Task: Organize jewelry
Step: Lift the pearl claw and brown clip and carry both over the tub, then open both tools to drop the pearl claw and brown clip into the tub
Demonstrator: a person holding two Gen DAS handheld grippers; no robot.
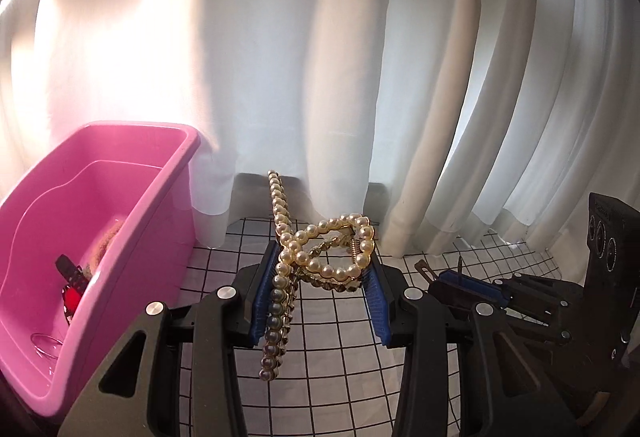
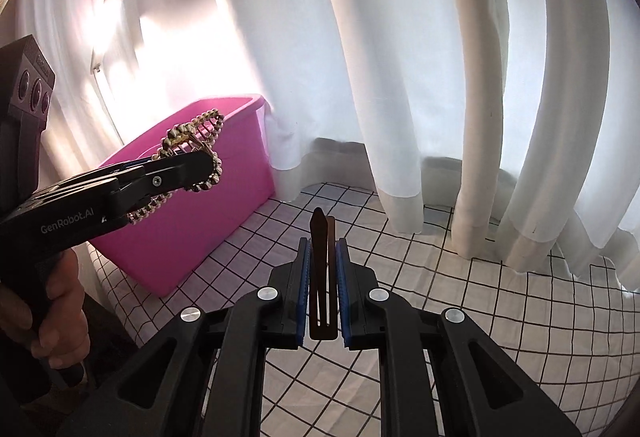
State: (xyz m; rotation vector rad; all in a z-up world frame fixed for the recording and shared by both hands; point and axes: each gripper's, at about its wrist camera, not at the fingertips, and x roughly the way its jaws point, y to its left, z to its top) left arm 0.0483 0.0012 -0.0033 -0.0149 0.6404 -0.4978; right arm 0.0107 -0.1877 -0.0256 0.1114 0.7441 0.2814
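My left gripper [image 1: 322,271] is shut on a pearl-and-gold claw hair clip [image 1: 326,253], held above the grid cloth just right of the pink bin [image 1: 120,173]. The bin holds a red clip [image 1: 72,297], a clear ring and another piece. My right gripper [image 2: 323,249] is shut on a dark brown snap hair clip [image 2: 320,277], held upright between the blue pads. The right gripper also shows in the left wrist view [image 1: 456,277], and the left gripper with the pearl clip [image 2: 192,141] shows in the right wrist view in front of the pink bin [image 2: 224,205].
A white cloth with a black grid [image 2: 440,297] covers the surface. White curtains [image 1: 360,77] hang close behind the bin and the grippers. A hand [image 2: 60,321] holds the left gripper's handle at the left edge.
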